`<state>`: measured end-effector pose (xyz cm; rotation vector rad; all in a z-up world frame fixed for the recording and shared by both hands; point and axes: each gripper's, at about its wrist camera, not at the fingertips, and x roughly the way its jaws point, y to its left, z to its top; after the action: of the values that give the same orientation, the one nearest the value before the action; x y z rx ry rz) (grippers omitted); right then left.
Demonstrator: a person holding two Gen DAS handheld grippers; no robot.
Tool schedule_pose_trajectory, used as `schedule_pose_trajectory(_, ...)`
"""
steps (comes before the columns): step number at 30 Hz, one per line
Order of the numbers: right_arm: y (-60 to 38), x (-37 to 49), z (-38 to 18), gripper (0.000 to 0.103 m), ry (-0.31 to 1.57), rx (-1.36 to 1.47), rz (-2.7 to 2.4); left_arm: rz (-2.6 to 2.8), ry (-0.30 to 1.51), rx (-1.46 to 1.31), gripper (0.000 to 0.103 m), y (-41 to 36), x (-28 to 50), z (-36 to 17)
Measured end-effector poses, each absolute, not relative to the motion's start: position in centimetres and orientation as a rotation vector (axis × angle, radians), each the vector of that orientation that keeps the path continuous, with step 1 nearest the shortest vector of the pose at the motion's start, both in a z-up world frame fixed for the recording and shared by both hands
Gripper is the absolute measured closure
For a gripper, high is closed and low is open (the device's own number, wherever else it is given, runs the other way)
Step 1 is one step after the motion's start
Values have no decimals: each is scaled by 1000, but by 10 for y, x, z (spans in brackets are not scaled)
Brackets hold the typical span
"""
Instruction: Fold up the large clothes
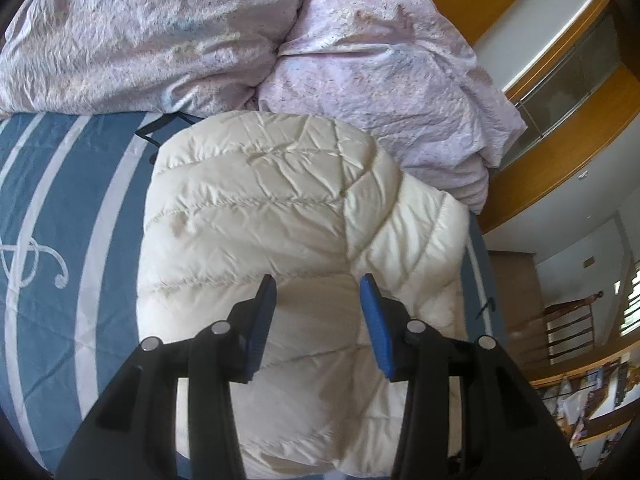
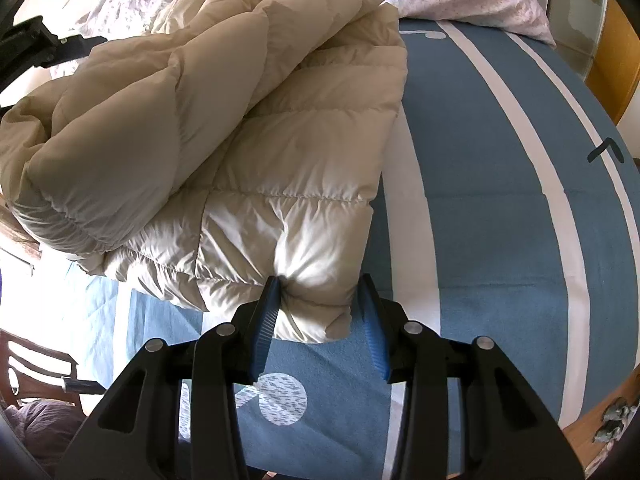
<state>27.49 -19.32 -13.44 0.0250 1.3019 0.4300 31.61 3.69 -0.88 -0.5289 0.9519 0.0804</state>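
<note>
A cream quilted down jacket (image 1: pixel 280 216) lies folded on a blue bed cover with white stripes (image 1: pixel 60 208). My left gripper (image 1: pixel 318 292) is open and hovers just above the jacket's middle, holding nothing. In the right wrist view the jacket (image 2: pixel 248 152) is bunched in thick folds. My right gripper (image 2: pixel 320 292) is open with its jaws on either side of the jacket's near corner; the left finger (image 2: pixel 266 312) presses into the fabric. The left gripper's black body (image 2: pixel 36 44) shows at the upper left there.
A crumpled pink floral duvet (image 1: pixel 360 60) is heaped at the head of the bed, touching the jacket's far edge. A wooden headboard and cabinet (image 1: pixel 560 152) stand to the right. A wooden chair (image 2: pixel 36 364) stands beside the bed. The blue cover (image 2: pixel 500 200) stretches right of the jacket.
</note>
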Motion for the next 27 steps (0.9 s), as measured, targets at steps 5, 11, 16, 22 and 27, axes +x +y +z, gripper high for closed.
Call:
schedule_pose_trajectory(5, -194, 274, -134, 61, 1303, 31, 426, 117, 961, -482, 59, 41, 318, -17)
schedule_pose_trajectory(11, -195, 274, -134, 61, 1304, 35, 422, 127, 983, -469, 59, 40, 320, -33)
schedule_pose_trajectory(16, -195, 276, -135, 61, 1307, 40, 424, 120, 1000, -452, 58, 32, 324, -42)
schedule_pose_trajectory(22, -197, 277, -135, 61, 1309, 47, 424, 114, 1018, -439, 58, 22, 328, -52)
schedule_pose_trajectory(27, -199, 278, -136, 61, 1312, 51, 426, 112, 1020, -368, 56, 7, 329, -60)
